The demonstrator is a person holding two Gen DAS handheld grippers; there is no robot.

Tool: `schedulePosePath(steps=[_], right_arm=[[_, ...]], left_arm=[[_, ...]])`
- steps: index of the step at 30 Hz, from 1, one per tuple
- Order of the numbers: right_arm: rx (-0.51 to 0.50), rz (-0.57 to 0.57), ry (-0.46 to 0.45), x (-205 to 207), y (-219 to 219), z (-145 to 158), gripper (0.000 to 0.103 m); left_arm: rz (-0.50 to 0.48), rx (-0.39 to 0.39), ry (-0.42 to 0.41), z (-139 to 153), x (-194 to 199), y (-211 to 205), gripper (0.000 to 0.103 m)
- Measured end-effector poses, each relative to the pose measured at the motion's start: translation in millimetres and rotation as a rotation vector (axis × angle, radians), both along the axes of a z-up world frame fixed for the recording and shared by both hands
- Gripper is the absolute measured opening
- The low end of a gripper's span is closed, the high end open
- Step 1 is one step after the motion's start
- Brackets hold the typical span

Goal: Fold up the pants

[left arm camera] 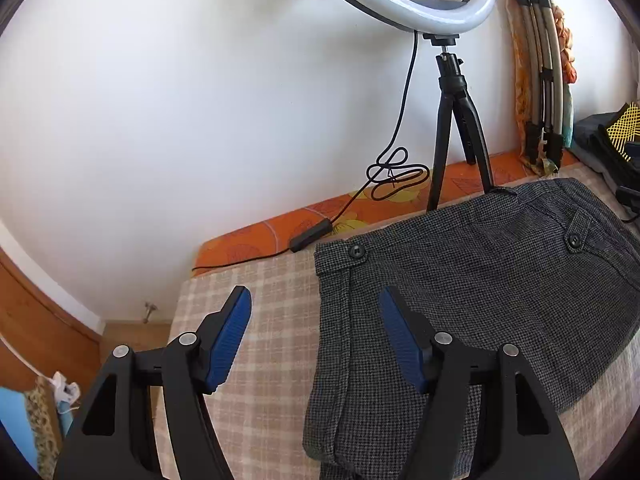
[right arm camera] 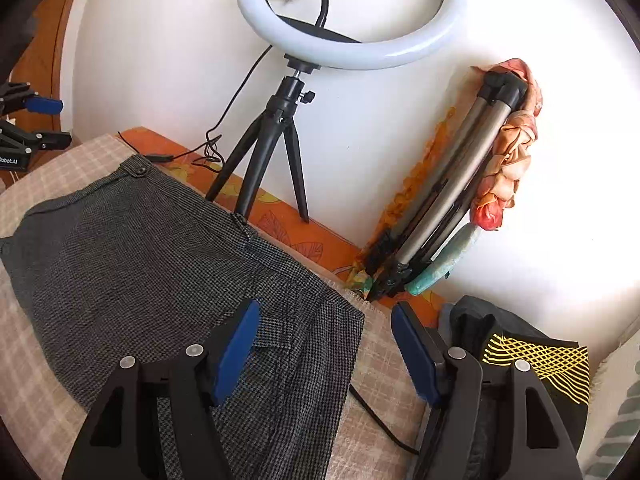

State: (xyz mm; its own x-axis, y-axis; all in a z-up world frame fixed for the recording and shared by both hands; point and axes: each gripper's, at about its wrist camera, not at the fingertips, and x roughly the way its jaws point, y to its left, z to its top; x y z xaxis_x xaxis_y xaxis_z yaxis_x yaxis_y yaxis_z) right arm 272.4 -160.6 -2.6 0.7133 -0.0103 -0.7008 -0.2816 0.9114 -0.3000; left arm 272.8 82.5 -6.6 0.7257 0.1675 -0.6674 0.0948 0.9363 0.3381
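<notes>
Grey houndstooth pants (left arm camera: 460,272) lie flat on a beige checked bed cover (left arm camera: 272,320), waistband with black buttons toward the wall. My left gripper (left arm camera: 315,292) hovers open over the pants' left edge, one blue pad above the cover and the other above the cloth, with nothing between them. In the right wrist view the pants (right arm camera: 140,248) spread to the left, and my right gripper (right arm camera: 327,306) stands open above their right edge, holding nothing. The left gripper (right arm camera: 52,122) also shows at that view's far left edge.
A ring light (right arm camera: 348,40) on a black tripod stands on the orange mattress edge (left arm camera: 260,236) by the white wall, its cable (left arm camera: 396,176) coiled beside it. A folded tripod (right arm camera: 452,192) with floral cloth leans on the wall. Dark clothes (right arm camera: 540,360) lie at the right.
</notes>
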Motion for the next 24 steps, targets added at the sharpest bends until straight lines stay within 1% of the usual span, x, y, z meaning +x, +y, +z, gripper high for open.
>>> schedulePosePath(steps=[2,6,9,12,14,15,16,18,20,22,24], right_arm=[[0.045,-0.004,0.002,-19.3,-2.3,7.0,0.071],[0.131,-0.054,0.054,-52.9,-11.4,7.7,0.076],[0.137,-0.082,0.096,-76.8,-15.1,-2.3,0.076],[0.168,-0.036,0.108,-102.2,-14.7,-9.4,0.076],[0.151,-0.005,0.121,-113.3,-6.1,-15.2,0.075],[0.13,0.015,0.126,-117.9,1.5,-18.0,0.075],[0.112,0.041,0.12,-121.3,9.2,-19.8,0.075],[0.068,0.084,0.098,-126.9,24.8,-23.1,0.075],[0.033,0.119,0.1,-126.8,37.5,-29.2,0.075],[0.004,0.13,0.106,-122.2,45.5,-37.5,0.074],[-0.016,0.129,0.116,-115.1,50.1,-45.3,0.074]], left_arm=[[-0.005,-0.005,-0.013,2.4,-18.1,5.3,0.067],[-0.034,-0.032,0.004,1.4,-55.5,7.8,0.067],[-0.064,-0.075,0.036,-12.3,-76.8,4.6,0.066],[-0.1,-0.113,0.09,-31.1,-96.8,-3.0,0.066],[-0.122,-0.116,0.125,-46.8,-106.7,-9.5,0.056],[-0.13,-0.119,0.149,-55.3,-109.5,-11.9,0.047],[-0.134,-0.124,0.172,-62.9,-112.2,-13.0,0.041],[-0.135,-0.15,0.208,-76.8,-114.5,-14.9,0.04],[-0.118,-0.185,0.235,-86.6,-112.0,-13.7,0.04],[-0.107,-0.24,0.26,-93.6,-106.7,-13.3,0.04],[-0.107,-0.263,0.273,-98.5,-99.2,-17.2,0.04]])
